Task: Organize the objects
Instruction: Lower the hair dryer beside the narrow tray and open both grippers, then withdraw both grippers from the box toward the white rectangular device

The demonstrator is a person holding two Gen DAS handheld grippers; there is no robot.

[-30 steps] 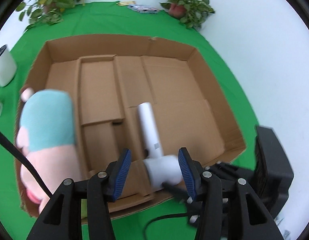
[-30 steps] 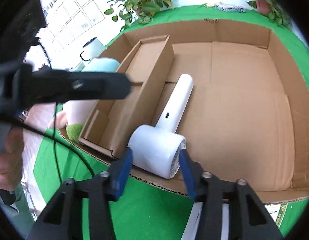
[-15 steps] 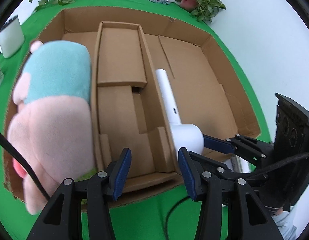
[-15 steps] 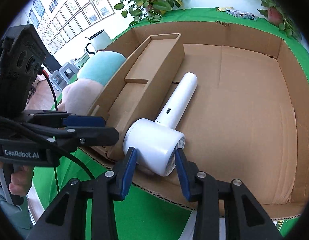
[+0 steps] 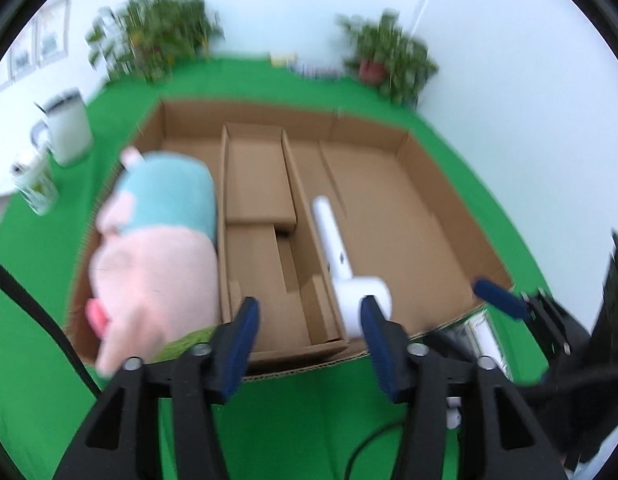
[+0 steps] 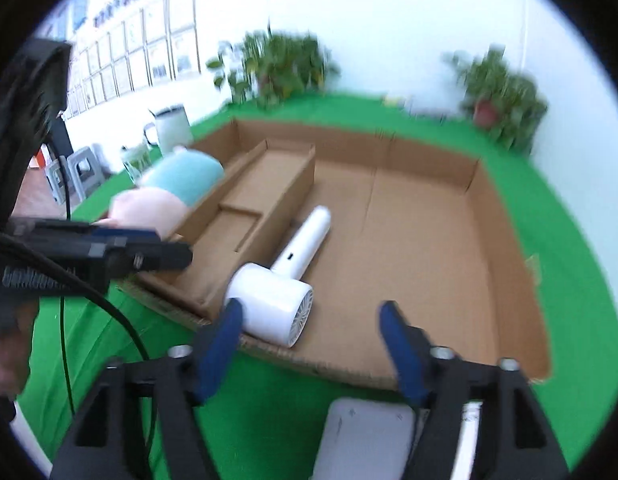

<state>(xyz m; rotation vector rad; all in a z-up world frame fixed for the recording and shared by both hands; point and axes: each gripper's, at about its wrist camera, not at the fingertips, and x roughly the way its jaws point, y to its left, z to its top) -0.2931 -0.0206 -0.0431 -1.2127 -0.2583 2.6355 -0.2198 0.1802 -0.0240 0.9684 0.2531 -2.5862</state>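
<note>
Both grippers hang above the near rim of the box (image 6: 505, 216), jaws spread and empty: the right gripper (image 6: 309, 332) wide apart, the left gripper (image 5: 307, 330) parted too. The dryer (image 6: 285, 280) lies in the big right compartment, head at the near wall, handle pointing away, snug beside the divider (image 5: 305, 216). The plush (image 5: 157, 252) fills the left slot, bulging over its edge. Just under the right gripper, on the green cloth (image 6: 269, 412) outside the box, sits a flat white case (image 6: 365, 440), and that looks like the next candidate. To do it well: drop straight down, square the jaws across its short sides, close firmly, lift clear of the rim before swinging in, and set it in the open floor beside the dryer without nudging it.
</note>
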